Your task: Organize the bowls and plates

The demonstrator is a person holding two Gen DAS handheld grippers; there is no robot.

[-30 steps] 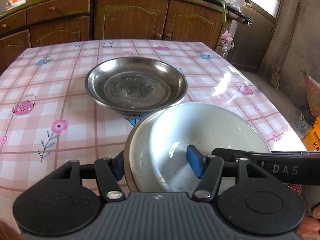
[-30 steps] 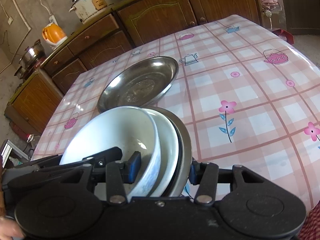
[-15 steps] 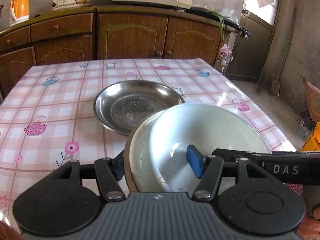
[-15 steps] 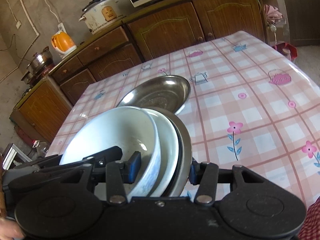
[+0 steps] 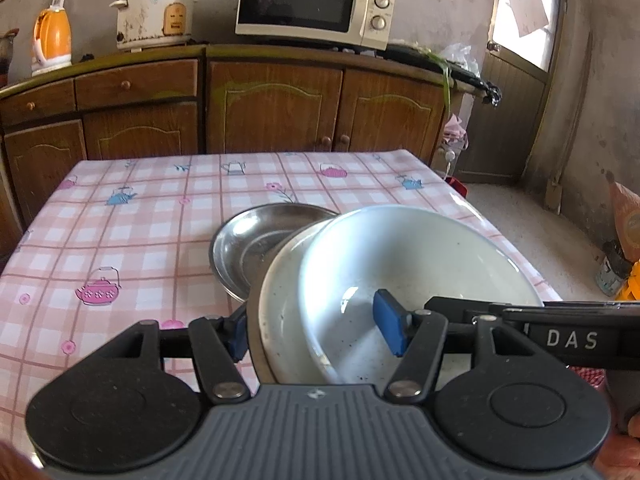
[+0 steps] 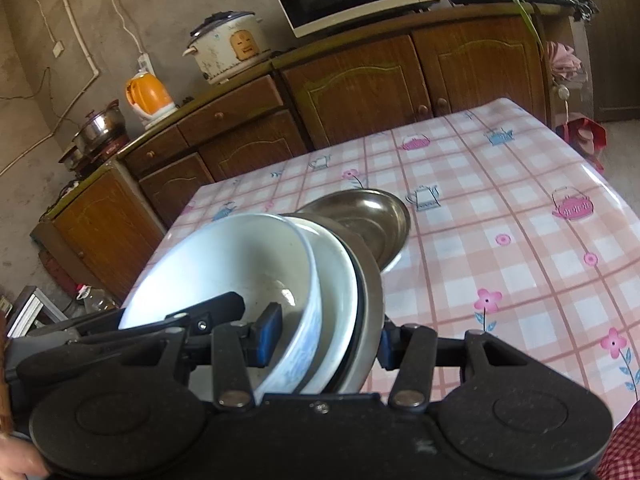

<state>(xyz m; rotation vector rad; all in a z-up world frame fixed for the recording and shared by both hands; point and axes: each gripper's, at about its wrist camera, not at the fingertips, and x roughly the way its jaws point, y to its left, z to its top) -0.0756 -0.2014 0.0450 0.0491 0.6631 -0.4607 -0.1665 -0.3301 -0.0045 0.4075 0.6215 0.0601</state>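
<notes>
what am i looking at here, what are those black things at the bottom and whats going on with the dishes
The black shapes are two handheld grippers; a person holds one in each hand, and each carries a wide-angle camera looking along its fingers. So one picture is seen from the left gripper, the other from the right gripper. Both are clamped on the same stack of dishes, each from its own side: a white bowl nested in a white plate, with a metal plate outermost. The blue pads press one inside the bowl and one on the outside of the stack. Beyond it a steel plate lies on the table, which has a pink checked cloth. Cabinets, a microwave and a rice cooker stand behind.
</notes>
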